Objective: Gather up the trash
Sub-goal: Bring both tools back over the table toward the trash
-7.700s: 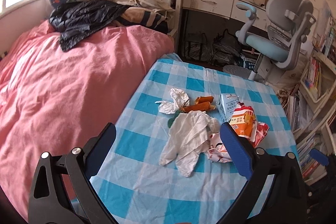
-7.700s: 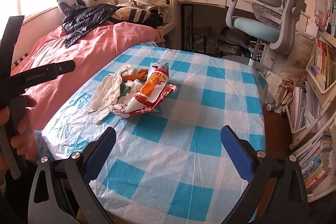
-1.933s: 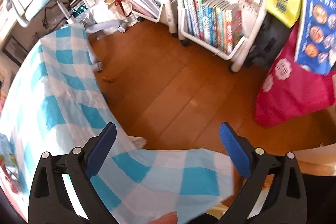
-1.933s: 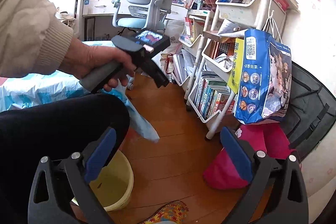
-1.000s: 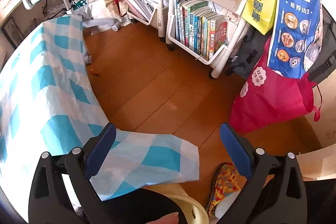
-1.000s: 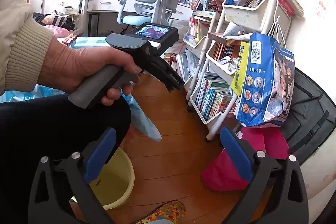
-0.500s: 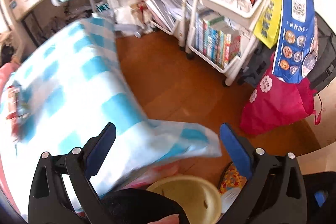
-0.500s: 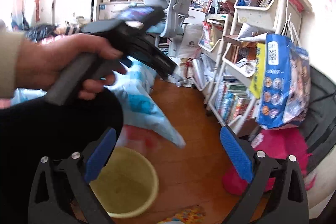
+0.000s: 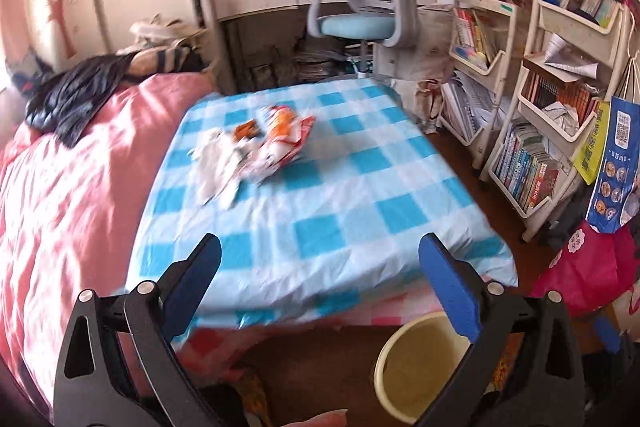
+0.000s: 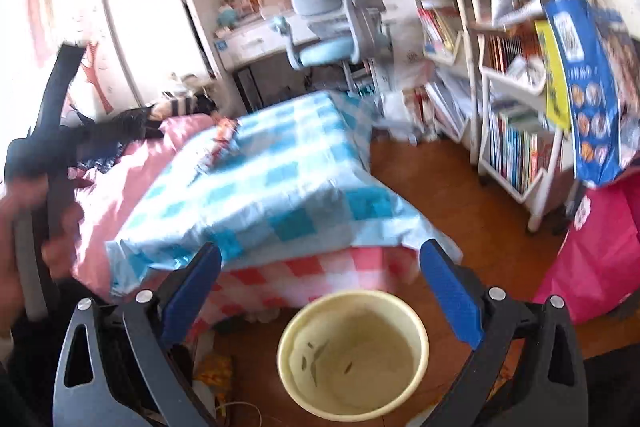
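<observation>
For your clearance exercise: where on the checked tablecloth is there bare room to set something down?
The near half of the tablecloth and its bookshelf side are bare. It is crowded only at the far part toward the bed, where the trash pile lies.

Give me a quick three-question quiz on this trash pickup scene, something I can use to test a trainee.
1. True or false: the left gripper is shut on a wrapper.
2. Where does the trash pile lie? A) in the yellow bucket B) on the blue checked tablecloth C) on the pink bedding
3. Fill in: the right gripper hangs above the ____.

Key: 1 false, both grippers are open and empty; 2 B; 3 yellow bucket.
</observation>
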Motion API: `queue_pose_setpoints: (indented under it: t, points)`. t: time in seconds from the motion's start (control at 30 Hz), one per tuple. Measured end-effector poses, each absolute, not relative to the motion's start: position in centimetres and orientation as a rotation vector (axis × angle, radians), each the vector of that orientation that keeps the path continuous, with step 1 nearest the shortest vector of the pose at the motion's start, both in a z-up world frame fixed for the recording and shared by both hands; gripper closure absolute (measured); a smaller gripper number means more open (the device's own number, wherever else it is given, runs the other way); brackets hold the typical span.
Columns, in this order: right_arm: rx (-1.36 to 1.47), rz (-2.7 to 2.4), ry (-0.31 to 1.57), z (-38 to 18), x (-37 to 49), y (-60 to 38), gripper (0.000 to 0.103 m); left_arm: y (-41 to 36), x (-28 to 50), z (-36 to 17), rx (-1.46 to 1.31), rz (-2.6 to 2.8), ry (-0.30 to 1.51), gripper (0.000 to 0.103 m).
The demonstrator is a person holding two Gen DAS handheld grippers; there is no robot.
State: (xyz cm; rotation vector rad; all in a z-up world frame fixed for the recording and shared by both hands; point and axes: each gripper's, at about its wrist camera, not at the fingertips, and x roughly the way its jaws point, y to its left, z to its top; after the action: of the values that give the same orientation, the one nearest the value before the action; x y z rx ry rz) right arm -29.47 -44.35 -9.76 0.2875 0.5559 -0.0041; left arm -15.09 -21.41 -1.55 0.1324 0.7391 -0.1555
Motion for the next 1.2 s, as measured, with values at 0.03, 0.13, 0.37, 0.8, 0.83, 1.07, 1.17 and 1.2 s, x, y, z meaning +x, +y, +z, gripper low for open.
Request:
queue_pose_setpoints:
  t: [0.03, 0.13, 0.37, 0.8, 0.83, 1.07, 1.17, 1.2]
  points:
    - [0.26, -0.017, 0.541, -9.3, -29.7, -43.8, 0.008, -20.4, -15.8, -1.8, 0.133, -0.158, 0.739, 0.007]
    - [0.158, -0.049, 0.531, -8.1, -29.6, -42.0, 0.008, -17.6, -17.0, -2.5, 0.135, -0.184, 0.727, 0.007]
    - [-0.102, 0.001, 0.514, -5.7, -26.5, -39.3, 0.008, -15.5, -14.6, -4.2, 0.058, -0.248, 0.731, 0.007]
    - [-0.156, 0.245, 0.55, -7.1, -10.3, -36.9, 0.008, -13.5, -4.5, -6.9, 0.029, -0.142, 0.776, 0.007]
    - [-0.126, 0.254, 0.548, -7.4, -9.2, -36.9, 0.008, -13.5, -3.7, -6.9, 0.033, -0.14, 0.773, 0.007]
    - [0.03, 0.278, 0.567, -7.3, -7.3, -36.4, 0.008, -13.0, -1.2, -7.3, -0.012, -0.134, 0.807, 0.007]
    - [0.053, 0.329, 0.535, -6.6, -6.2, -35.3, 0.008, -13.3, -0.6, -6.7, -0.002, -0.129, 0.791, 0.007]
    - [0.025, 0.339, 0.519, -6.6, -5.9, -34.8, 0.008, -13.4, -0.2, -6.7, 0.011, -0.117, 0.787, 0.007]
